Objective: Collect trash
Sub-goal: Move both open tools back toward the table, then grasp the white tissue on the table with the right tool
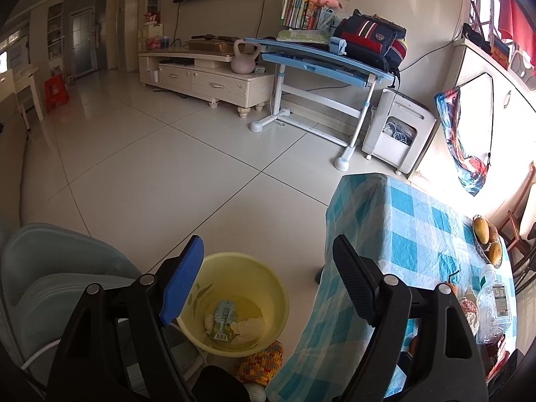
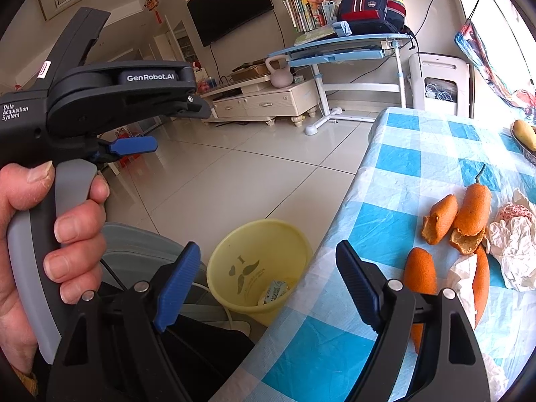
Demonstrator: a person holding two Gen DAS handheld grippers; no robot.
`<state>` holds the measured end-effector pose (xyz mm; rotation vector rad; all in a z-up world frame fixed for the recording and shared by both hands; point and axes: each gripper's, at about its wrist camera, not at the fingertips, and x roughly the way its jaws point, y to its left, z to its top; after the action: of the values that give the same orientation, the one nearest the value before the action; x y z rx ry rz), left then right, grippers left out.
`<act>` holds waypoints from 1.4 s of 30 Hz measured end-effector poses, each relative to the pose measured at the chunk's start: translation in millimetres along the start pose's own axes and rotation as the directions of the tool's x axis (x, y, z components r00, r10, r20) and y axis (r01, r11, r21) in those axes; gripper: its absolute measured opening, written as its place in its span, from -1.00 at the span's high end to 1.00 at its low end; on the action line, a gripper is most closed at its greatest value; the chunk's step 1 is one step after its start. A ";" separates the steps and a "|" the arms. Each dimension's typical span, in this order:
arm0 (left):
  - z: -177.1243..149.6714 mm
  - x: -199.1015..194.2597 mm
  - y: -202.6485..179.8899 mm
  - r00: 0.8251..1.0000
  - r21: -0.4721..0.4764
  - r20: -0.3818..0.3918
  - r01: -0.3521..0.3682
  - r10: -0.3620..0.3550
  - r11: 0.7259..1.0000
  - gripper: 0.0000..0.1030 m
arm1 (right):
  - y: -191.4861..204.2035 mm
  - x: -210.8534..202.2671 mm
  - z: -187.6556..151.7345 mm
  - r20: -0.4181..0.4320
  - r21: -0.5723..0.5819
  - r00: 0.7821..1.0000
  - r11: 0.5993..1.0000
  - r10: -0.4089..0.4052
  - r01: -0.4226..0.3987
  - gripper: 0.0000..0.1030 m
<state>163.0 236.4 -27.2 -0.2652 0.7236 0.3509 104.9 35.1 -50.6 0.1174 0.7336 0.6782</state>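
Both tongs, left (image 1: 268,288) and right (image 2: 268,291), gape apart and hold nothing. The bin (image 2: 259,268) stands on the floor just beside the tabletop (image 2: 395,167), with a carton (image 1: 222,320) and tissue inside. Four peels (image 2: 469,211) and two tissue wads (image 2: 512,248) lie on the tabletop. A curled peel could slip from the pads, or drop short of the bin.

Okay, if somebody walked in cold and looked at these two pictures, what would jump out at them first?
Probably the orange peels scattered on the blue checked tablecloth, beside crumpled tissues. Next, the yellow bin on the floor by the table, already holding a carton and wads. Both grippers, left and right, are open and empty.
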 end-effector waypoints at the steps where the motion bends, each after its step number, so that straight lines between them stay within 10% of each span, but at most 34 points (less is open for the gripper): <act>1: -0.9 0.7 -1.9 1.000 0.008 -0.005 0.001 -0.001 1.000 -0.48 | 1.1 -2.4 -0.3 0.005 -0.001 1.000 1.000 0.000 0.000 -0.55; 19: -63.2 16.9 -93.9 0.963 0.318 -0.231 0.209 -0.139 0.925 -0.48 | -85.4 -97.4 -31.2 -0.066 0.031 0.960 0.961 -0.273 0.276 -0.54; 25: -79.1 11.1 -119.3 0.960 0.393 -0.246 0.225 -0.134 0.892 -0.48 | -90.5 -75.8 -31.5 -0.150 -0.015 0.960 0.972 -0.236 0.236 -0.18; 30: -85.4 13.2 -132.5 0.937 0.381 -0.299 0.288 -0.178 0.878 -0.48 | -93.6 -74.3 -40.5 -0.190 0.008 0.964 0.982 -0.186 0.191 0.65; 42: -117.7 16.2 -169.1 0.908 0.472 -0.381 0.354 -0.175 0.808 -0.40 | -104.5 -117.9 -56.0 -0.139 0.142 0.980 0.976 -0.144 0.164 0.77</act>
<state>171.8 44.5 -103.6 0.1139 1.0620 -0.1825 59.8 -125.7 -58.3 0.1565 0.9087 0.4833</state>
